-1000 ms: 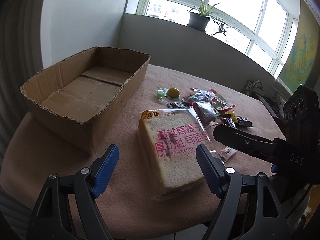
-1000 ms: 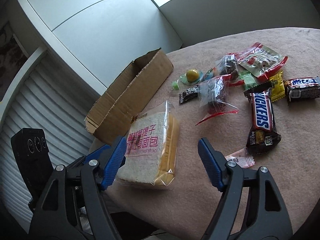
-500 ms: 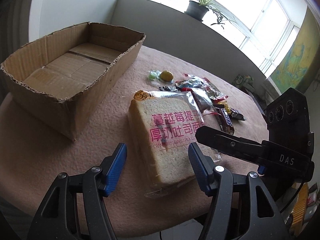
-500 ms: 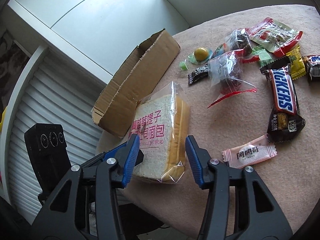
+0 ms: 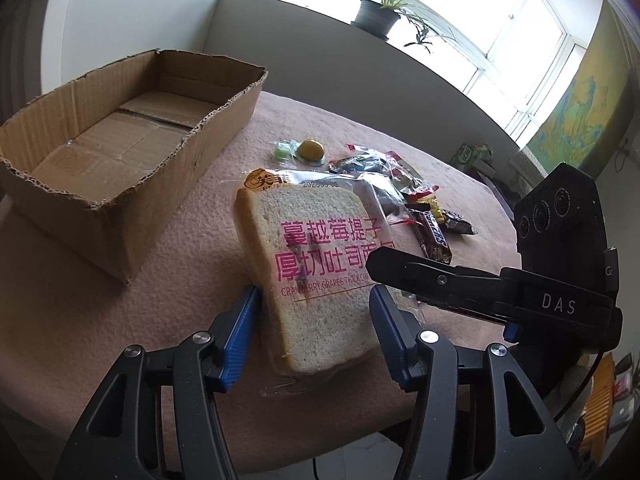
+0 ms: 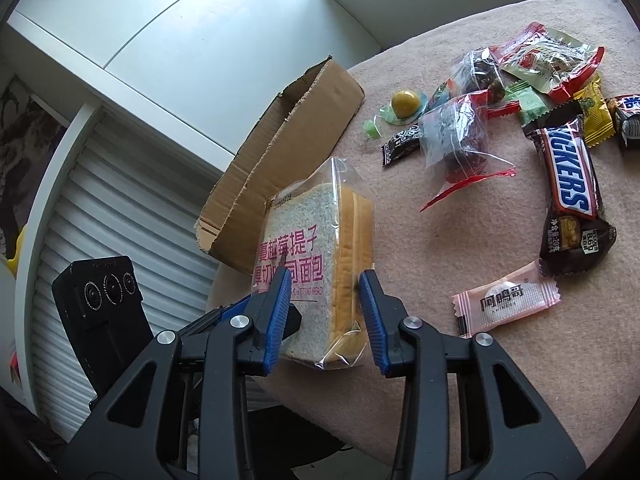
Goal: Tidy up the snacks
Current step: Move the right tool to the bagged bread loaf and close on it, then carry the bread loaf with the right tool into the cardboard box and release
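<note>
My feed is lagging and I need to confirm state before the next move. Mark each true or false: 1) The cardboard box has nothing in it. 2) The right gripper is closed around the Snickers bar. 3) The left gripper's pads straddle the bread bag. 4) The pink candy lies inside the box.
1) True: the cardboard box shows only bare flaps.
2) False: the right gripper clamps the bread bag; the Snickers bar lies untouched on the table.
3) True: the left gripper is open, one pad either side.
4) False: the pink candy lies on the table.

A clear-bagged loaf of sliced bread [image 5: 320, 268] is sitting on the pink-clothed table [image 5: 192, 280], right of the open cardboard box [image 5: 120, 136], with wrapped snacks [image 6: 520, 92] lying behind it.
</note>
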Available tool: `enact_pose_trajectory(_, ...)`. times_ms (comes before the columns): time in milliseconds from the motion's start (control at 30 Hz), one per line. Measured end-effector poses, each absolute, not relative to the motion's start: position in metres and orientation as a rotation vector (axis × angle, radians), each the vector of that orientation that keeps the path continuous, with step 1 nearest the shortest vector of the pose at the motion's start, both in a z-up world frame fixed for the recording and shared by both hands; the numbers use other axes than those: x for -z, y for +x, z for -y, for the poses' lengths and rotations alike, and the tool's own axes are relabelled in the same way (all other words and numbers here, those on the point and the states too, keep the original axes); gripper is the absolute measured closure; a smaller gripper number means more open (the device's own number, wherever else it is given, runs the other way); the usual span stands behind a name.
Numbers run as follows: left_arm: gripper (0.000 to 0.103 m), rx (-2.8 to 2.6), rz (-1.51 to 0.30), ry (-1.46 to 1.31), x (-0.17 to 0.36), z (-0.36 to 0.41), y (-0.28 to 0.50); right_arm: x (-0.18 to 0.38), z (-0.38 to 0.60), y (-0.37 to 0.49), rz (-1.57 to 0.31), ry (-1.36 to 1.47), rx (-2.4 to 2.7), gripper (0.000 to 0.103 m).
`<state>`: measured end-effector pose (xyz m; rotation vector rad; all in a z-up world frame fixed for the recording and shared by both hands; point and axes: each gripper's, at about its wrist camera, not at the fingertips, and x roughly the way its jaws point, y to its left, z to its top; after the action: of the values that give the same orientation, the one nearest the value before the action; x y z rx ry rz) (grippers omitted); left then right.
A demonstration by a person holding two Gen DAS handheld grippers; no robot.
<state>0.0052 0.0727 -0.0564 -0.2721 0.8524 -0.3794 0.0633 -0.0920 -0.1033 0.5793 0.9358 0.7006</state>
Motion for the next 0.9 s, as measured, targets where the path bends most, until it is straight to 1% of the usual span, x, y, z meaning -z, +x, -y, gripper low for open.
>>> enact_pose_trajectory(333,0.048,0.354,-0.798,-0.236,0.046,-0.071,0.003,0.092,0.092,0.062,-0.900,0.593,-0.704,0.067)
enact_pose_trajectory(733,0.049,0.294,-0.644,-0.172,0.009,-0.076,-0.003,0.049,0.076,0.072,-0.817,0.560,-0.731,0.067)
enact_pose_trajectory(900,0.049,0.262,-0.622,-0.197,0.004,-0.092,0.007,0.037,0.054,0.088,-0.807,0.553,-0.740,0.067)
